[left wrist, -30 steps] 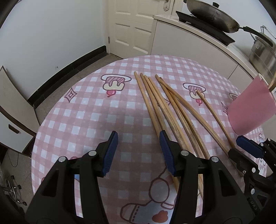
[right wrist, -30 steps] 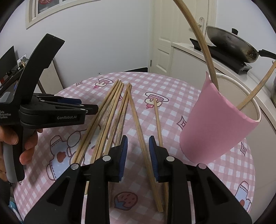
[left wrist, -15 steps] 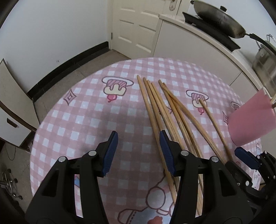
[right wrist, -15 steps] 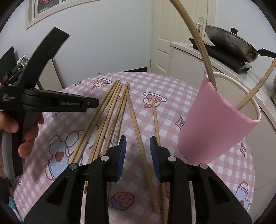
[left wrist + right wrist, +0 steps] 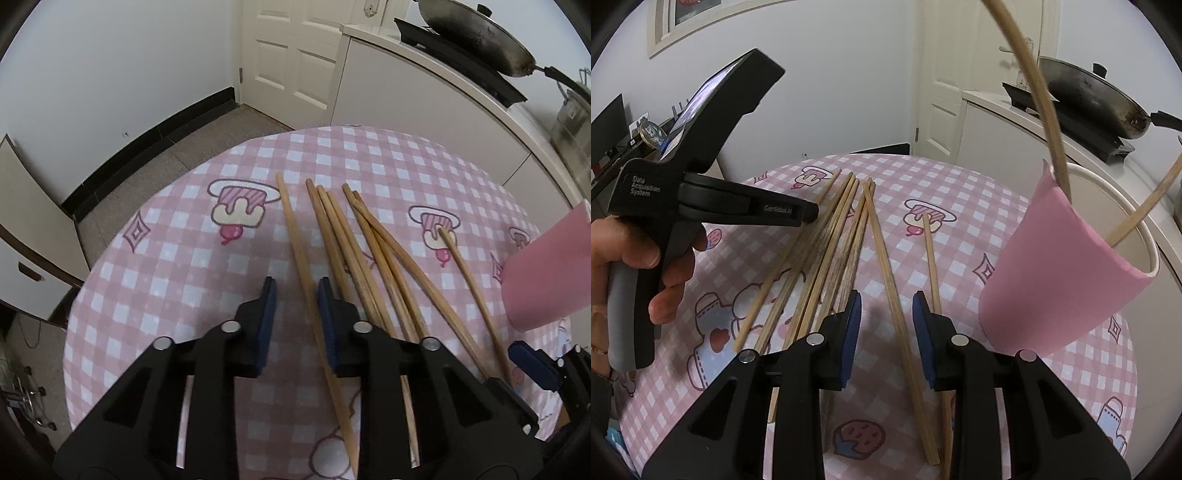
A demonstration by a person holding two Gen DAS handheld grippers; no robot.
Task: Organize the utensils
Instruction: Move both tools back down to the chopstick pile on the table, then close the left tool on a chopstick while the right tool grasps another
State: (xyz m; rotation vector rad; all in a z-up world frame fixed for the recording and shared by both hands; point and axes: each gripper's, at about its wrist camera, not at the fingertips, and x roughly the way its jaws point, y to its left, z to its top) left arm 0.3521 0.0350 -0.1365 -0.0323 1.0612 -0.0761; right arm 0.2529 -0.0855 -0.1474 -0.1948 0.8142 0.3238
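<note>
Your left hand-held gripper (image 5: 295, 317) sits low over the counter (image 5: 177, 258), jaws released and partly closed in around the leftmost chopstick (image 5: 299, 258), which runs between the blue pads (image 5: 266, 317); the pads do not clamp it, and a gap shows on both sides. Just right of that stick lies the main bundle of chopsticks (image 5: 354, 258), fanned and crossing each other, and a lone thin one (image 5: 469, 280) lies further right, near the pink cup (image 5: 546, 273).

Your right hand-held gripper (image 5: 886, 325) is also released, jaws wide, straddling a single chopstick (image 5: 890, 273) that lies flat on the checked cloth; neither pad touches it. The thin stick (image 5: 931, 258) passes just beside the right pad. The bundle (image 5: 820, 251) lies to the left of the jaws.

The cup (image 5: 1060, 273) stands at the right side of the counter, tilted in the fisheye, with two chopsticks (image 5: 1041, 107) already standing in it and leaning out over the rim. Your left hand (image 5: 635, 258) grips its handle at the left edge of the right view
</note>
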